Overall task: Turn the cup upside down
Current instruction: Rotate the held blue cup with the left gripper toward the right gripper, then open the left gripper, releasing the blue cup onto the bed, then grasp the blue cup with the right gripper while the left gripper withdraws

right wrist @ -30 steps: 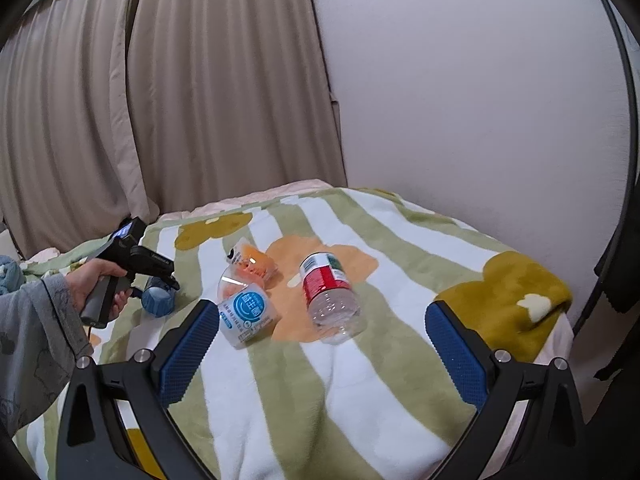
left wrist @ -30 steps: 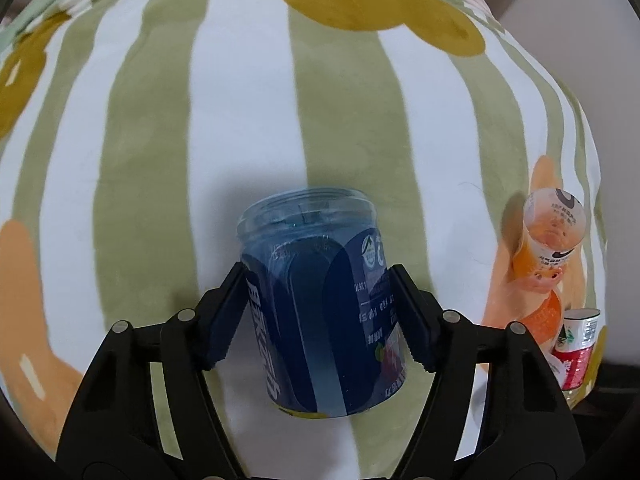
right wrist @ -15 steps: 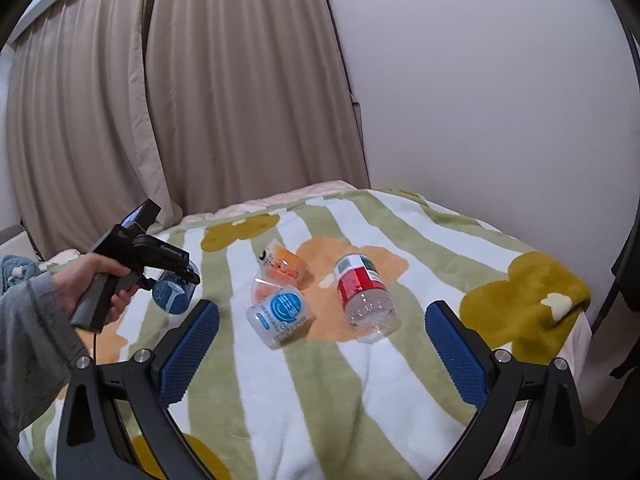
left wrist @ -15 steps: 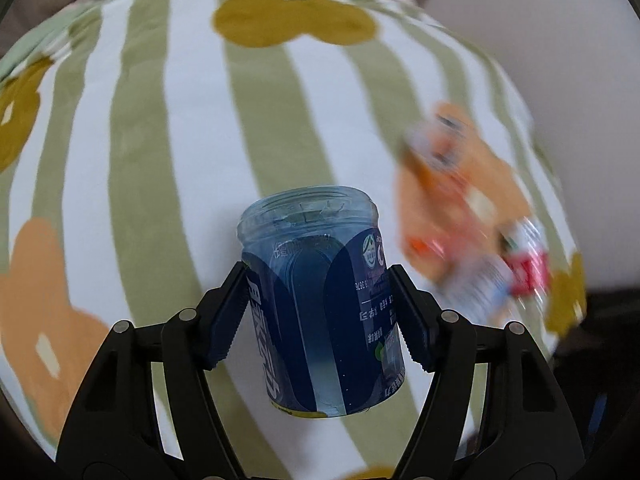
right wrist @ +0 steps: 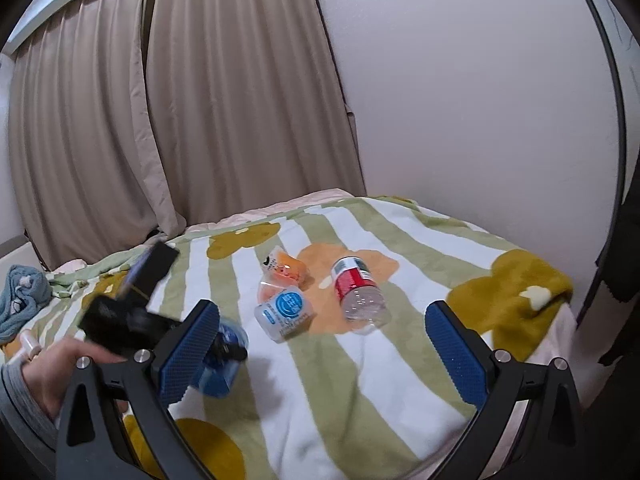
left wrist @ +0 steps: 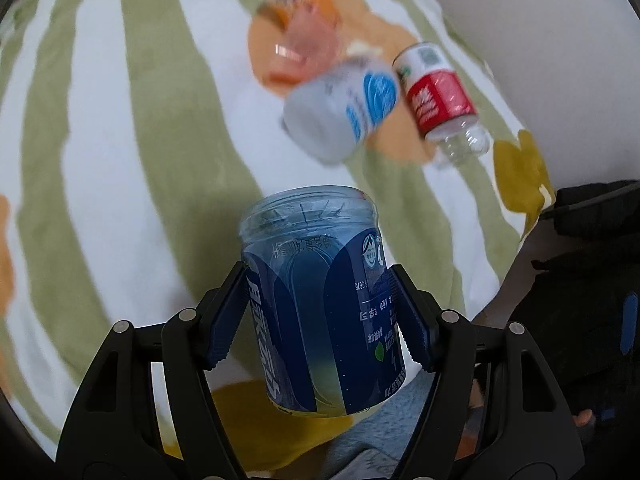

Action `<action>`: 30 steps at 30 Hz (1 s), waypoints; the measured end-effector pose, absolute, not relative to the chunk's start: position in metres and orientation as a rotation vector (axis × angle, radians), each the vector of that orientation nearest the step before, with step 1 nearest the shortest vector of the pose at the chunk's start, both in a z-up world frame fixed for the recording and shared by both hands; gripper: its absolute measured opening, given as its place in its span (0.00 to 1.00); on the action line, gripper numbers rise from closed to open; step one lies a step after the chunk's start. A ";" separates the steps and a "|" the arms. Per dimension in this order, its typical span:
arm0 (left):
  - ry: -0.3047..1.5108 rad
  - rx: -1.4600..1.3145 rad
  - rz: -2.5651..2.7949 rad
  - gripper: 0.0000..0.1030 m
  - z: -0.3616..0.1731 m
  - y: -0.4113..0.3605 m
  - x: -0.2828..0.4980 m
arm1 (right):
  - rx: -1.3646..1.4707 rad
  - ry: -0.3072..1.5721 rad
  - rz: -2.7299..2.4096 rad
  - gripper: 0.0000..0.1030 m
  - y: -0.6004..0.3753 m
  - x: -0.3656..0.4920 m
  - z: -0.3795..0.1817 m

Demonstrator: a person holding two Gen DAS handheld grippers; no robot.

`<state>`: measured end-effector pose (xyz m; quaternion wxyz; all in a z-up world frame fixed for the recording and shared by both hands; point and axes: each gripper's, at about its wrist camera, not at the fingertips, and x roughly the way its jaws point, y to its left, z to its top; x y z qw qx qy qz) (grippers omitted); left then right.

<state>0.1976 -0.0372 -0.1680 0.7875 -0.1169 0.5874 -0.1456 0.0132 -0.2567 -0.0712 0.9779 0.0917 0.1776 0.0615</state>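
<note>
My left gripper is shut on a clear blue plastic cup with a dark blue label, held in the air above the striped blanket. Its closed base points away from the camera. In the right wrist view the same cup shows low at the left, partly hidden behind my right gripper's left finger, with the hand-held left gripper blurred. My right gripper is open and empty above the blanket.
Three other cut bottle cups lie on their sides on the blanket: an orange one, a white and light blue one and a red-labelled clear one. Curtains and a wall stand behind. The bed edge drops off at the right.
My left gripper has swung with the blue cup toward the near side of the bed, turning so the other three cups come into its view. My right gripper has risen slightly.
</note>
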 end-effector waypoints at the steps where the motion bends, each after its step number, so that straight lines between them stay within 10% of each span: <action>1: 1.273 -0.256 -0.303 0.64 -0.173 -0.039 0.197 | 0.185 0.358 0.121 1.00 -0.259 0.013 -0.071; 7: 1.278 -0.233 -0.242 0.67 -0.189 -0.043 0.203 | 0.192 0.358 0.100 1.00 -0.270 0.007 -0.073; 11: 1.274 -0.239 -0.206 0.93 -0.191 -0.038 0.204 | 0.197 0.369 0.091 1.00 -0.275 0.005 -0.075; 22: 1.061 -0.172 -0.143 0.94 -0.118 -0.006 0.164 | 0.158 0.391 0.160 1.00 -0.275 0.021 -0.039; 30: 0.844 -0.136 -0.085 1.00 -0.066 0.049 0.097 | 0.263 0.908 0.561 1.00 -0.229 0.142 -0.039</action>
